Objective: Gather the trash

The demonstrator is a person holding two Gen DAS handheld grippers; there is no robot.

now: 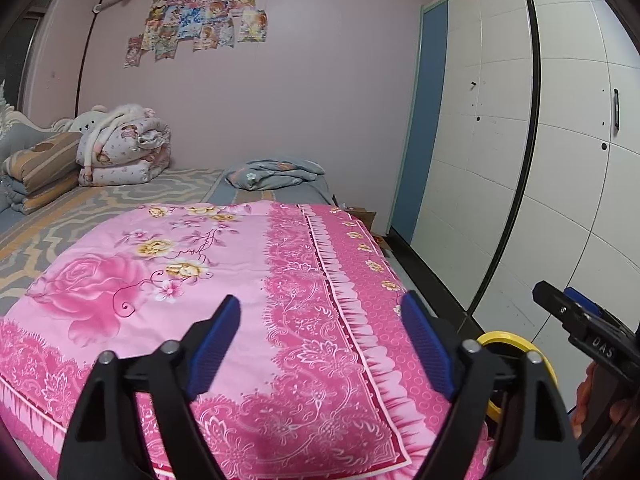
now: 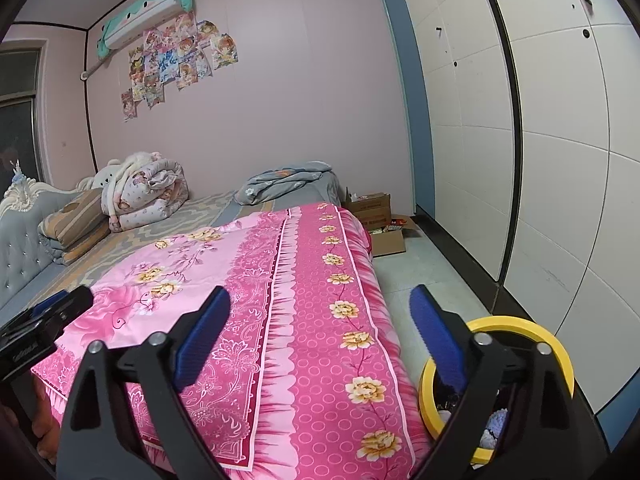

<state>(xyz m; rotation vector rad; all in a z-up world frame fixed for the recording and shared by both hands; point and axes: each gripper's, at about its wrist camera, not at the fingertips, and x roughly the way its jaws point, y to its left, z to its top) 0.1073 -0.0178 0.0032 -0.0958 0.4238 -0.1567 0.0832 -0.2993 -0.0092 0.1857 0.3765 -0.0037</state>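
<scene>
From the left wrist camera, the left gripper (image 1: 320, 344) hangs above the near end of a bed covered by a pink floral quilt (image 1: 224, 280); its black fingers with blue ribbed pads (image 1: 218, 340) stand wide apart with nothing between them. Just off the bed's near right corner, partly hidden behind the right-hand finger, sits a round bin with a yellow plastic rim (image 1: 516, 340). The right gripper (image 1: 576, 316) reaches in from the right edge of this view, over the floor beside the bed, and whether its fingers are apart cannot be told here. At the far left corner of the bed lies a folded white flowered duvet (image 1: 128, 148) beside striped brown pillows (image 1: 44, 164); a crumpled grey blanket (image 1: 276, 174) lies at the far edge. White panelled wardrobe doors (image 1: 560, 160) line the right wall.

From the right wrist camera, the right gripper (image 2: 320, 332) has its fingers spread equally wide and empty, held over the bed's right edge. The yellow-rimmed bin stands on the pale tiled floor (image 2: 404, 280) just beside the bed's near right corner; pale crumpled scraps (image 2: 494, 424) show inside it, behind the right finger. The left gripper (image 2: 52, 312) shows at the left edge over the quilt. Brown cardboard boxes (image 2: 372, 208) rest on the floor by the bed's far right corner. Colourful cartoon posters (image 2: 176, 60) hang on the pink wall.
</scene>
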